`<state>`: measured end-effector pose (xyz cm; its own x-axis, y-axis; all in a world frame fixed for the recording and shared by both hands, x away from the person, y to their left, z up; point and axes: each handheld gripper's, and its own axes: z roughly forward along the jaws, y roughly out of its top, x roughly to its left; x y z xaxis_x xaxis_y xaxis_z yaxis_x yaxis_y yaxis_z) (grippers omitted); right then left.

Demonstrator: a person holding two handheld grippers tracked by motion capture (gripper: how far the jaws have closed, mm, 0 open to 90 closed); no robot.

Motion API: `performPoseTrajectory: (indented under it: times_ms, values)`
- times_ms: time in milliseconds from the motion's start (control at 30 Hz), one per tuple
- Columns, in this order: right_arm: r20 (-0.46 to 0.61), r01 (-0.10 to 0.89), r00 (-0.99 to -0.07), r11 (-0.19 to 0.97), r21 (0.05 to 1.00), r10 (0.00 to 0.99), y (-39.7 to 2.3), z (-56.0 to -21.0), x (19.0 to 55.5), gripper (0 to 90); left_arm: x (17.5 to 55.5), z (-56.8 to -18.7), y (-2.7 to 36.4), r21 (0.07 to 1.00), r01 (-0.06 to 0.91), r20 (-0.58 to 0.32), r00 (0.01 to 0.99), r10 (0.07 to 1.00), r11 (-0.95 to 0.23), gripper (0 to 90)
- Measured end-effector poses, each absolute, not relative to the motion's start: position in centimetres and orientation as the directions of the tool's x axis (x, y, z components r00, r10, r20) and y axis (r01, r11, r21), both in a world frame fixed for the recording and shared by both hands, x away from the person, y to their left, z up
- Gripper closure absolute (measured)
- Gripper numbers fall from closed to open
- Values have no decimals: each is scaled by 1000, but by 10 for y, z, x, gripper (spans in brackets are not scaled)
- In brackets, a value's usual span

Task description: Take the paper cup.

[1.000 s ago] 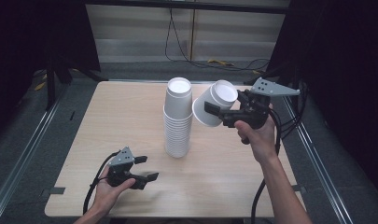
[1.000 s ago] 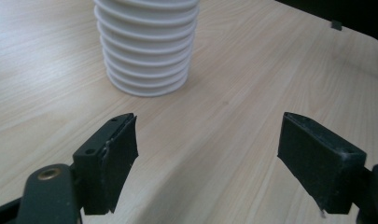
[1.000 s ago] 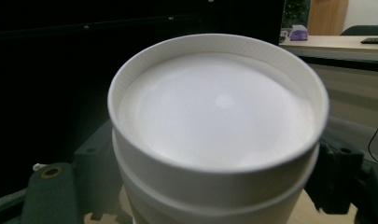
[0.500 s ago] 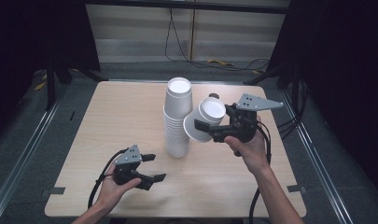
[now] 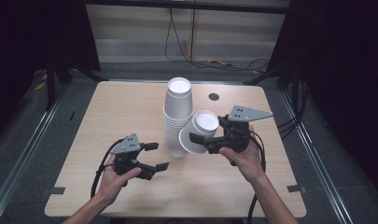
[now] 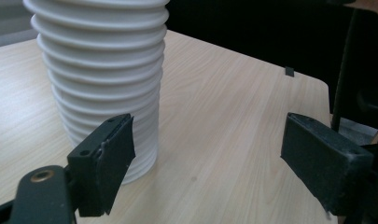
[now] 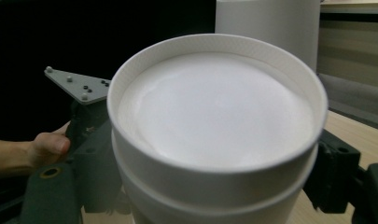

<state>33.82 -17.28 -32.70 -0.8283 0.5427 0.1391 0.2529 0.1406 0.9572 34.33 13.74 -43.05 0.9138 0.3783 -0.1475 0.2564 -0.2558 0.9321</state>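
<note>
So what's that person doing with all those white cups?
A person is working at a wooden table with a gripper in each hand. The right gripper is clamped on a white paper cup, held tilted in the air right beside a tall stack of white paper cups standing upside down on the table. In the right gripper view it looks like two nested cups. The left gripper sits open and empty near the bottom of the stack, not touching it.

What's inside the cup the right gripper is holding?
The held cup looks empty: white inside walls show. A second rim below its lip suggests another cup nested under it. The very bottom is washed out, so I cannot tell. Right gripper clamps its sides.
</note>
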Motion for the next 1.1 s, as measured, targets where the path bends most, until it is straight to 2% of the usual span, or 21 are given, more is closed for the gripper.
performPoseTrajectory:
  times_ms: [133,333,567,867,1100]
  values:
    - [139,264,-829,161,951,541,-173,-333,337,208,339,-427,129,943,214,-114,926,360,-253,172]
    - [164,290,-828,159,944,536,-173,-344,335,208,336,-423,119,941,235,-146,932,331,-244,166]
    - [205,322,-828,143,936,522,-173,-361,335,209,333,-427,112,936,234,-145,937,318,-261,157]
    - [243,369,-838,179,912,489,-159,-385,338,208,333,-433,113,935,257,-178,935,307,-243,157]
    - [254,368,-848,172,914,466,-156,-387,336,209,333,-436,114,936,227,-146,946,289,-268,156]
